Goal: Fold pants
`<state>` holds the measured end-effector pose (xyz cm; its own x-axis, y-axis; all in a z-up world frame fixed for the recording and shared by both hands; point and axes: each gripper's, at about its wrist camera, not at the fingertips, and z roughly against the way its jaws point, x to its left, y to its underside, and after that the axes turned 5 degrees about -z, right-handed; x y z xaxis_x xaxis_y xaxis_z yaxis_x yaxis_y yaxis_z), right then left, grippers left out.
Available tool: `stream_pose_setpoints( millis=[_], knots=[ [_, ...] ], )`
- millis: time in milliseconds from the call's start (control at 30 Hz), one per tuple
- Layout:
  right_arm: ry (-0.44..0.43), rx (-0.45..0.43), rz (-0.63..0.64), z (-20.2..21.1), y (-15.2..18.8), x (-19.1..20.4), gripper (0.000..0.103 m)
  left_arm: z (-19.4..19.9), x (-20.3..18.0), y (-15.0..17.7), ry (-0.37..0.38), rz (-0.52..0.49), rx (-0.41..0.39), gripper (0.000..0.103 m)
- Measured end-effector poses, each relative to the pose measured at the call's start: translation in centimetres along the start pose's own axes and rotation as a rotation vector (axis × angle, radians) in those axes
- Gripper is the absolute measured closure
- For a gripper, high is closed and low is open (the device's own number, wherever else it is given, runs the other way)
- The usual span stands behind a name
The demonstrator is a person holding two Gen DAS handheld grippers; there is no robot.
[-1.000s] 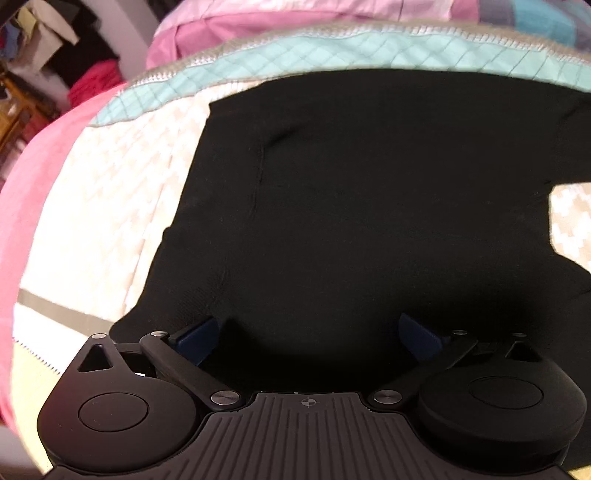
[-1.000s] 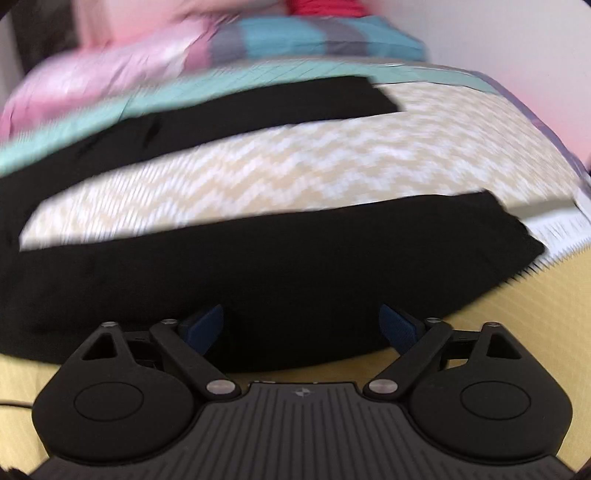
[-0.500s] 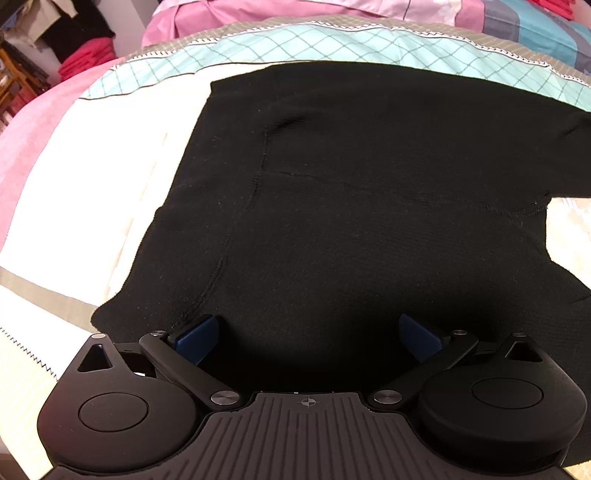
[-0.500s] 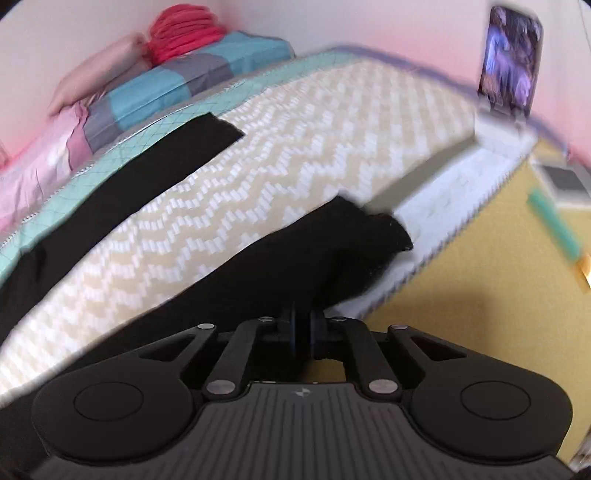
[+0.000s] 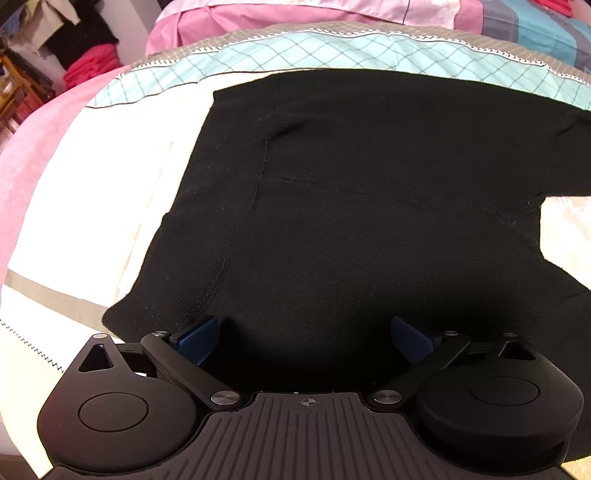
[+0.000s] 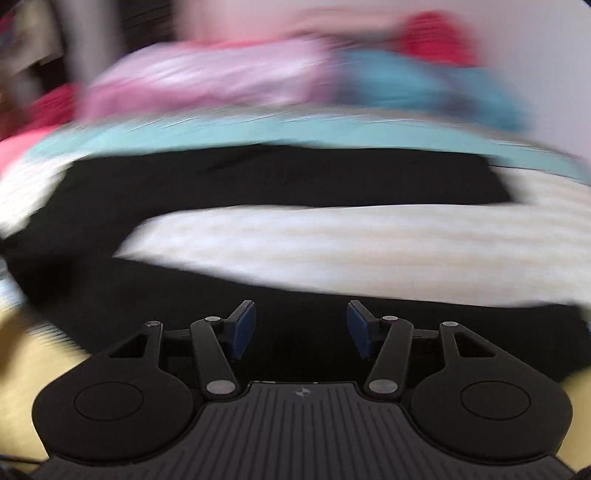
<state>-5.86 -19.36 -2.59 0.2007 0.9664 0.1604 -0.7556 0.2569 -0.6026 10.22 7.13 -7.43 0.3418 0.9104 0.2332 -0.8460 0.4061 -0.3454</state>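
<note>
Since half a second ago: right hand-held gripper (image 6: 300, 328) has let go of the pant-leg end it was pinching; its jaws have just been opening and now stand about half apart with nothing pressed between the blue pads (image 6: 242, 328). Its view has swung back across the bed and is smeared with blur. Left hand-held gripper (image 5: 306, 334) has hardly shifted.
Left hand-held gripper, state: jaws wide, blue pads (image 5: 199, 338) at 8 and 4 o'clock of the view, hovering over the waist end of the pants; whether the pads touch the cloth cannot be told.
Writing: no brand or readable text; only a small crosshair mark (image 5: 306, 401) on the left gripper body and a small diamond mark (image 6: 302, 393) on the right one.
Pants (image 5: 369, 206): black knit, lying flat on the bed, filling the middle of the left view; a stitched seam runs from 7 o'clock up toward 11, with a small crease near its top.
Pants, right view (image 6: 258, 177): two dark legs split apart, one band just ahead of the jaws, the other farther off, with pale cover between them.
Bed cover (image 5: 110, 184): cream zigzag centre, with a teal diamond-quilted band (image 5: 332, 48) at 12 o'clock beyond the pants.
Farthest: pink bedding (image 5: 258, 18) at 12 o'clock; red folded cloth (image 5: 92, 70) at 10 o'clock.
</note>
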Motion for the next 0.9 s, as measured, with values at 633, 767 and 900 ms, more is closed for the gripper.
stream_pose_setpoints(
  millis=[633, 767, 900],
  knots=[
    [-0.020, 0.222, 0.130, -4.0, 1.2, 5.4, 0.038, -0.8, 1.7, 0.4, 0.000, -0.006, -0.003, 0.000],
    [-0.050, 0.207, 0.151, -1.9, 1.5, 4.4, 0.038, -0.4, 2.1, 1.0, 0.005, -0.021, -0.010, 0.000],
    [0.033, 0.091, 0.020, -0.9, 0.6, 2.1, 0.032, -0.5, 2.5, 1.0, 0.022, -0.024, -0.011, 0.000]
  ],
)
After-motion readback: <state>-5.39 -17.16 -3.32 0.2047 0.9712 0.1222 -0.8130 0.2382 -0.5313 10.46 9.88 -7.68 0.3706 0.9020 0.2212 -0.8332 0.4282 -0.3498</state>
